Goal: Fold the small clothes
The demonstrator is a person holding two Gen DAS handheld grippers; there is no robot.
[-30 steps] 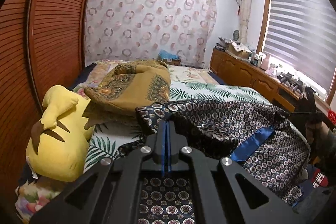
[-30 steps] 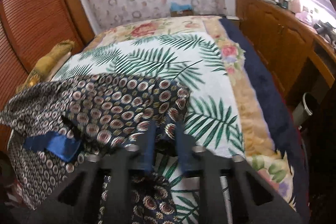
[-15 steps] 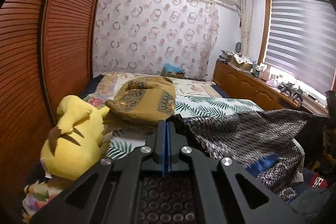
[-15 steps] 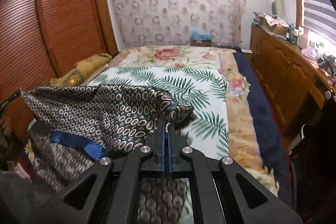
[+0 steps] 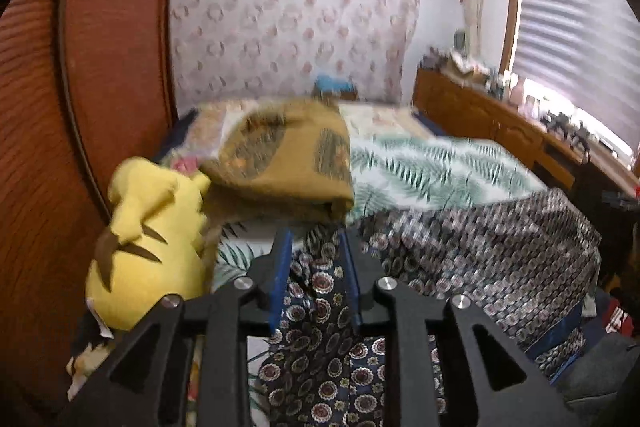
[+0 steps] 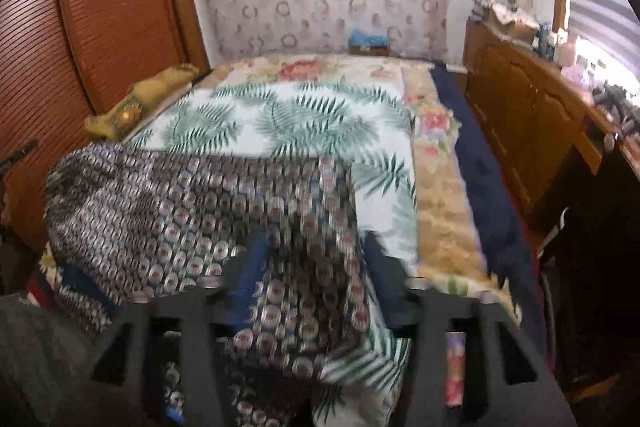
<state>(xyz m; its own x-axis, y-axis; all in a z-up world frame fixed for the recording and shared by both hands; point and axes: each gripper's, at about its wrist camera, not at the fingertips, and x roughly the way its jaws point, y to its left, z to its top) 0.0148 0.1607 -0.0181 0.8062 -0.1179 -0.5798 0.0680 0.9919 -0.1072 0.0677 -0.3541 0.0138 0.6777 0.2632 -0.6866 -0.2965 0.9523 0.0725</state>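
Note:
A dark garment [image 5: 480, 259] printed with small round medallions and edged with a blue band lies spread over the near end of the bed. My left gripper [image 5: 314, 239] hovers over its left corner. Its jaws are opening, and a strip of the cloth lies loose between the blue pads [image 5: 280, 267]. In the right wrist view the same garment [image 6: 180, 211] drapes over the bed's front edge. My right gripper [image 6: 316, 243] is over its right corner with jaws opening wide. Cloth runs between the fingers without being pinched. Both views are blurred by motion.
A yellow plush toy [image 5: 148, 247] and a folded mustard cloth [image 5: 288, 167] lie at the bed's left side by the louvred wooden wardrobe [image 5: 80, 107]. The palm-leaf sheet [image 6: 300, 115] covers the bed. A wooden cabinet [image 6: 532, 115] runs along the right under the window.
Both grippers were shut on the garment's corners, holding it stretched above the bed. Now both jaws have parted and the cloth has sunk onto the bed.

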